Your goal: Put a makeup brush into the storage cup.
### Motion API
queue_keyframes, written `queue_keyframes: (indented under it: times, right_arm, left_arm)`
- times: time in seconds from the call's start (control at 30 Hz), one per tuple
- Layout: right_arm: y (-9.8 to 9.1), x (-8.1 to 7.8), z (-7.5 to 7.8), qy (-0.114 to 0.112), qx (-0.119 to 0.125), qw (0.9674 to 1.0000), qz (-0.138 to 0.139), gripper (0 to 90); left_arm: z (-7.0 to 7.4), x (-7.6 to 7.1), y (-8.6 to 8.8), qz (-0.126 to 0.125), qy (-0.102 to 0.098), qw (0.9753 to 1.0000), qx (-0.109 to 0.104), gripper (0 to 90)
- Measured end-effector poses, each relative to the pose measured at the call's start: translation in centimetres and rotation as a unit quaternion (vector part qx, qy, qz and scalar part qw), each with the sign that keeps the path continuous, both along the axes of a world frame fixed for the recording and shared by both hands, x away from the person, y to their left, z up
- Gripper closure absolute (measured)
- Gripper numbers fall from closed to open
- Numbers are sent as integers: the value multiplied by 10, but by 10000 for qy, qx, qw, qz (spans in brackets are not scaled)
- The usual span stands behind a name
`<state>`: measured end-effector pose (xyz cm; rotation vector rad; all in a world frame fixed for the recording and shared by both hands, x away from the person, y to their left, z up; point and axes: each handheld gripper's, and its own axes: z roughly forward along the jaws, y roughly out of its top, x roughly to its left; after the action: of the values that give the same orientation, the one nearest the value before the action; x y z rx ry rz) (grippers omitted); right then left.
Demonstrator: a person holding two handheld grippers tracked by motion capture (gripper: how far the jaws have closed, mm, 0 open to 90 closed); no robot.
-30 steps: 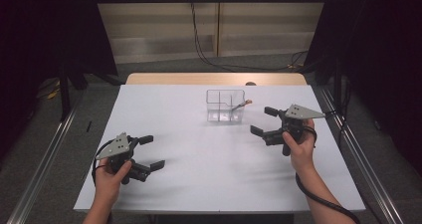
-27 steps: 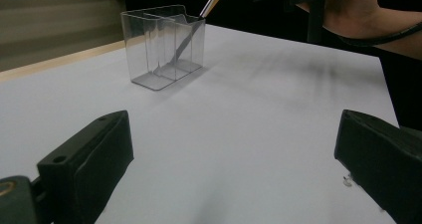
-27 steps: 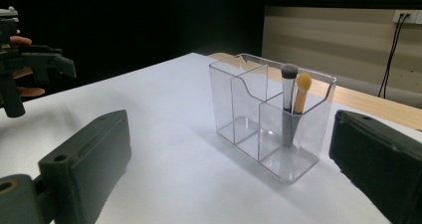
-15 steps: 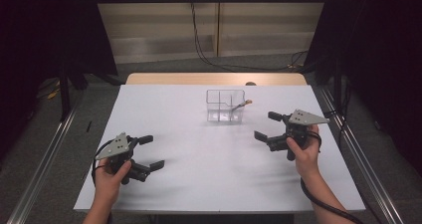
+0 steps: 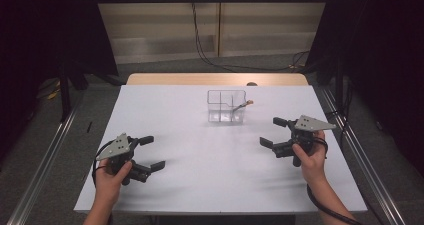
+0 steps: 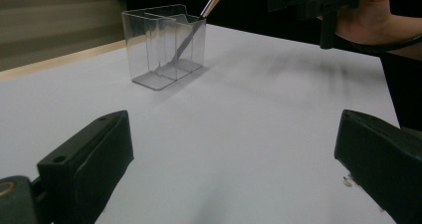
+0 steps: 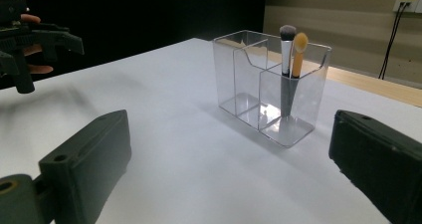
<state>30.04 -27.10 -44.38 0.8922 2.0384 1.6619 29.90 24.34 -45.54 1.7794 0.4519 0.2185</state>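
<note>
High view: compared with a second ago, the right gripper (image 5: 272, 132) has pulled back from the organizer (image 5: 226, 106) toward the person and now sits well apart from it, off to its right and nearer the table's front edge. The left gripper (image 5: 151, 152) hasn't budged, far to the organizer's front-left.

The organizer is clear plastic with compartments, standing upright on the white table (image 5: 200, 185) near its far middle. In the right gripper view, two brushes (image 7: 291, 50) stand in the organizer's (image 7: 268, 84) end compartment, one dark-tipped, one orange.

Both grippers have jaws spread wide, gripping nothing.
</note>
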Motion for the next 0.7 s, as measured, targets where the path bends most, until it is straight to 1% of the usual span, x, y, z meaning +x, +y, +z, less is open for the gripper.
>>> queue_keyframes:
  times: [0.2,0.37,0.7]
  right_arm:
    - [-7,-7,-2,33,-12,10000,-55,25]
    - [-13,-12,-1,46,48,9999,-122,25]
    - [-22,-17,-4,89,42,9998,-168,25]
  left_arm:
    - [0,0,0,0,7,10000,-2,19]
    - [0,0,-1,-26,-3,10000,15,19]
    - [0,1,0,7,-8,10000,3,19]
